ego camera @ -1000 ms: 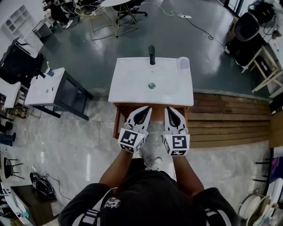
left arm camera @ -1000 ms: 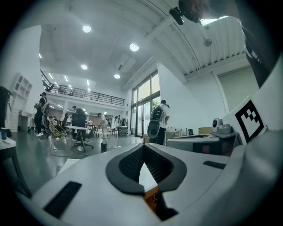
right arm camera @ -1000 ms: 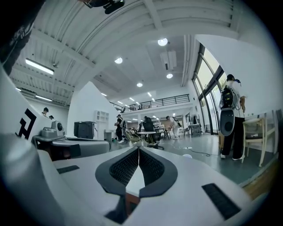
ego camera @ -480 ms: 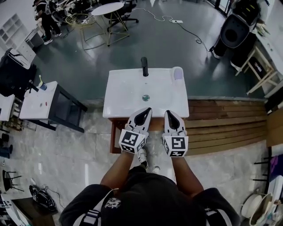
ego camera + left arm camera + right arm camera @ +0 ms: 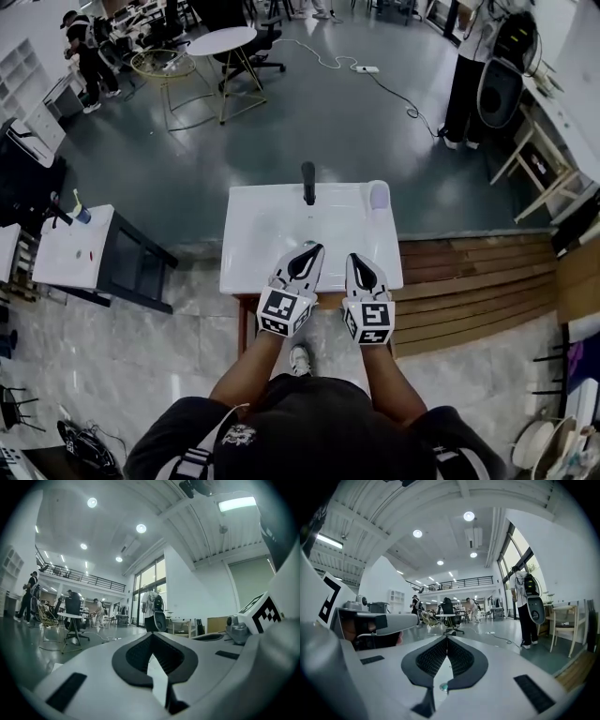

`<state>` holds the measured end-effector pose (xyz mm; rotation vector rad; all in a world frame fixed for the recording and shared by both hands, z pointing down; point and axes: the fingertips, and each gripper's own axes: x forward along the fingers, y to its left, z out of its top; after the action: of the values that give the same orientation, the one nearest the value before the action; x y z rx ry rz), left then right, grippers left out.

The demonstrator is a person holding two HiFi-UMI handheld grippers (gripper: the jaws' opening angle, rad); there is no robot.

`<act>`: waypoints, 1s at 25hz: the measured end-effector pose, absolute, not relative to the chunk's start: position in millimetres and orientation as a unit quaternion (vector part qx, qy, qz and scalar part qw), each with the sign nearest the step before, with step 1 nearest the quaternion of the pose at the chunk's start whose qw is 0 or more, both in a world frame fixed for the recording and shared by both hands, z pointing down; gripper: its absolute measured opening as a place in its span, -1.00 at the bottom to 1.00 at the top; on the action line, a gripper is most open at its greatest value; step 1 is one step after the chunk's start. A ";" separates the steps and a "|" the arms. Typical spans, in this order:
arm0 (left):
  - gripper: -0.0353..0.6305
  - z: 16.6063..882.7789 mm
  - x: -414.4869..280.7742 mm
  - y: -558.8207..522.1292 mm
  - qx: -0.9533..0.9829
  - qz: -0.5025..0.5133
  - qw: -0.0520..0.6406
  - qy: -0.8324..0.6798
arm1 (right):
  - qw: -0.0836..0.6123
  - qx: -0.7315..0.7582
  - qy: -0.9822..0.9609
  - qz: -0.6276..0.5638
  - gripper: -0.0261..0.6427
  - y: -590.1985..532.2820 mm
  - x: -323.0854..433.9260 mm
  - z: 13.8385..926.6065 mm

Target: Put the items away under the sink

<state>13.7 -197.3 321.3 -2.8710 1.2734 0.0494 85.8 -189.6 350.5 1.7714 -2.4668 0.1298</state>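
A white sink (image 5: 258,262) on a wooden cabinet stands in the middle of the head view, with a black faucet (image 5: 307,183) at its back. A pale lilac cup (image 5: 378,195) sits on its back right corner. Both grippers are held level side by side, tips over the basin's front edge. My left gripper (image 5: 313,249) (image 5: 152,635) is shut with nothing in it. My right gripper (image 5: 356,259) (image 5: 446,639) is likewise shut and empty; the sink drain (image 5: 442,686) shows below its jaws. The cabinet space under the sink is hidden.
A white side table (image 5: 66,258) with a bottle (image 5: 81,212) stands left of the sink. A raised wooden platform (image 5: 469,272) lies to the right. A round table (image 5: 221,40), chairs, a floor cable (image 5: 394,89) and people (image 5: 86,52) are farther back.
The person has stepped toward the sink. Both grippers have moved forward from in front of the cabinet to above the basin's front edge, still shut.
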 end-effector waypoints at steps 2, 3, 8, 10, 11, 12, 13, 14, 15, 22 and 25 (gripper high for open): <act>-0.90 319.2 12.9 -210.3 -0.916 0.019 -0.002 0.400 | 0.058 0.586 -0.808 0.032 -0.85 -201.8 83.1 350.0; -0.90 318.0 14.0 -216.0 -0.917 0.021 -0.003 0.397 | 0.064 0.588 -0.806 0.026 -0.85 -206.6 82.9 351.2; -0.90 316.5 9.5 -228.3 -0.924 0.022 0.001 0.382 | 0.080 0.594 -0.799 0.031 -0.85 -216.5 72.9 363.4; -0.90 318.7 6.2 -231.5 -0.924 0.018 0.002 0.381 | 0.086 0.592 -0.801 0.030 -0.85 -219.5 69.1 364.8; -0.90 319.5 5.5 -232.9 -0.924 0.017 0.001 0.382 | 0.089 0.591 -0.802 0.029 -0.85 -221.3 69.4 364.4; -0.90 320.2 5.3 -234.3 -0.924 0.017 0.000 0.382 | 0.090 0.590 -0.802 0.028 -0.85 -223.5 70.8 363.5; -0.90 321.0 5.4 -236.1 -0.923 0.017 -0.001 0.384 | 0.090 0.590 -0.802 0.027 -0.85 -226.2 72.9 362.7; -0.90 322.1 5.8 -238.4 -0.923 0.016 -0.001 0.386 | 0.089 0.591 -0.801 0.026 -0.85 -229.4 75.4 362.2; -0.90 323.7 6.5 -241.4 -0.922 0.016 -0.001 0.388 | 0.087 0.591 -0.801 0.026 -0.85 -233.3 78.2 362.2; -0.90 335.2 25.8 -270.3 -0.915 0.000 -0.005 0.402 | 0.082 0.585 -0.806 0.030 -0.85 -270.2 106.0 366.2; -0.90 333.6 41.8 -286.1 -0.913 0.000 -0.008 0.407 | 0.084 0.583 -0.808 0.032 -0.85 -287.1 125.7 365.2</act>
<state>41.8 -286.1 333.6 -2.8842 1.2868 0.0001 125.7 -287.1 365.2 1.7385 -2.4092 0.0958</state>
